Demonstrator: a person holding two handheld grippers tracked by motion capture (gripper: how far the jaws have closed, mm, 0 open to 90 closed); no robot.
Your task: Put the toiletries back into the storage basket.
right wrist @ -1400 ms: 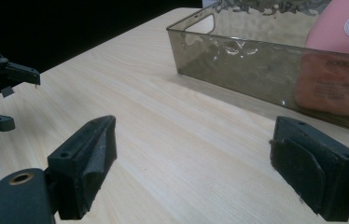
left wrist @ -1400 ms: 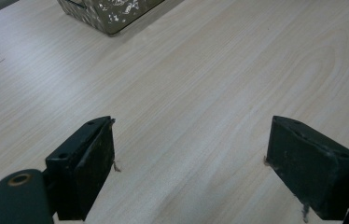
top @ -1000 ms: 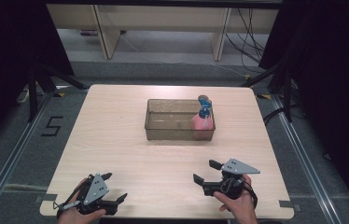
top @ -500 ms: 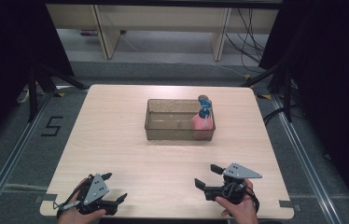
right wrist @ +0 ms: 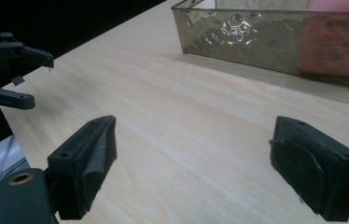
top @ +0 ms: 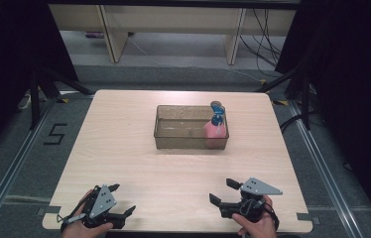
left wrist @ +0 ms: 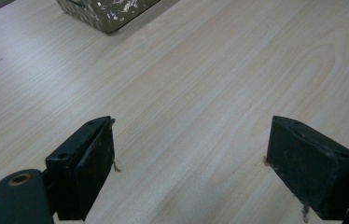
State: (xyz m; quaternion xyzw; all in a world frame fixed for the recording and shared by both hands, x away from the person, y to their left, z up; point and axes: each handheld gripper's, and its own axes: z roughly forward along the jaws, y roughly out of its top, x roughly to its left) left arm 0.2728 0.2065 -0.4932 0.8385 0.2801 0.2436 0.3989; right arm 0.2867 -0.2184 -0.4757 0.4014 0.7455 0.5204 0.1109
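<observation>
**Right gripper pulled back; bottle far ahead in bin**

Moved since earlier frames: right gripper drawn back toward near table edge and slightly right; left gripper unchanged, bottle unchanged.

Pink spray bottle with blue top leaning in right end of clear bin, blue head poking over far right rim. Long axis tilted, base down in bin, head up and away. Bin at table centre, long side running left-right. Pink body seen through bin wall in right gripper view.

From grippers: bottle well ahead of both, across open wooden table. Almost straight ahead of right gripper, slightly left of it; diagonal forward-right from left gripper, with only bin corner at top of left gripper view. Right hand judged nearer, so likely the reaching one.

Both grippers spread wide, nothing between jaws, low at near edge, well apart from each other and from bin. Left gripper also visible at far left of right gripper view.
</observation>
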